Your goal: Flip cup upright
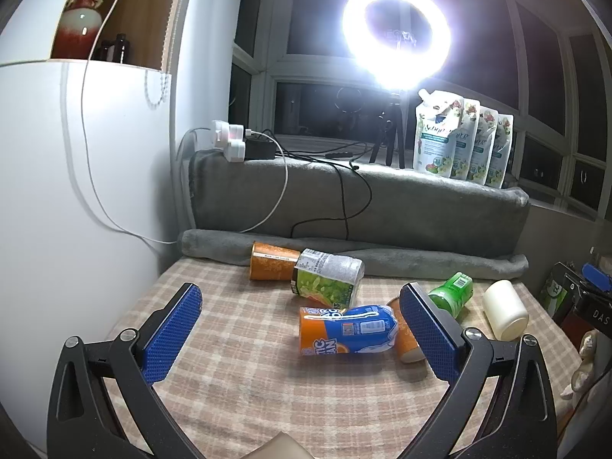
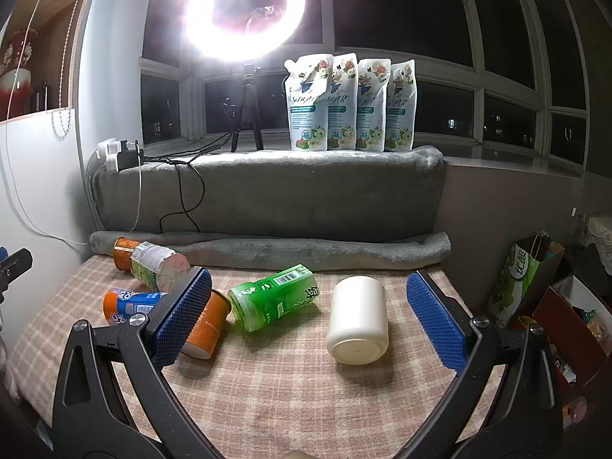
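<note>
Several cups lie on their sides on the checked tablecloth (image 1: 237, 375). A cream cup (image 2: 357, 319) lies between my right gripper's open fingers, base toward me; it also shows in the left wrist view (image 1: 505, 310). A green cup (image 2: 273, 296) lies left of it. A blue-and-orange cup (image 1: 346, 329) lies ahead of my open, empty left gripper (image 1: 302, 334), touching an orange paper cup (image 1: 405, 340) partly hidden by the right finger. My right gripper (image 2: 311, 317) is open and empty.
An orange cup (image 1: 273, 266) and a green-printed cup (image 1: 327, 283) lie by a rolled grey blanket (image 1: 420, 264) at the back. A ring light (image 1: 396, 34), refill pouches (image 1: 459, 139) and cables sit on the ledge. Bags and boxes (image 2: 528, 283) stand at the right.
</note>
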The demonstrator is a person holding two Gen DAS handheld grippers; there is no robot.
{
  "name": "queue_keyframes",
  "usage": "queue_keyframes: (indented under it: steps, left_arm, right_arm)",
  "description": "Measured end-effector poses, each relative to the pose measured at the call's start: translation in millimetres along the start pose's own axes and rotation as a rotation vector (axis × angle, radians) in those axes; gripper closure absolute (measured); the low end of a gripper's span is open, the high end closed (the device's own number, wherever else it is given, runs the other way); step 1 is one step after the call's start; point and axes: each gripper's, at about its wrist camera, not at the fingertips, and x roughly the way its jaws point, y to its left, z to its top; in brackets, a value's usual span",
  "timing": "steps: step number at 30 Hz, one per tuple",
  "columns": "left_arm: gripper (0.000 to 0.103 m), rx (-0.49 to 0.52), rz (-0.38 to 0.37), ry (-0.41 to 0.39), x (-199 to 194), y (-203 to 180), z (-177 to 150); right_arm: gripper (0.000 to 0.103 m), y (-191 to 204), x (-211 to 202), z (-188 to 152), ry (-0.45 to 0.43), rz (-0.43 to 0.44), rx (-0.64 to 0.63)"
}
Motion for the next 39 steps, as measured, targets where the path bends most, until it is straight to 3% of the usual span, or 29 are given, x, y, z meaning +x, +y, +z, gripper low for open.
queue_keyframes:
  steps: [39]
  left_arm:
    - [0.001,-0.009,-0.001,0.003,-0.5,2.8,-0.9]
  right_arm:
    - [0.000,3.6,2.2,-1.4,0.004,-0.003,-0.003]
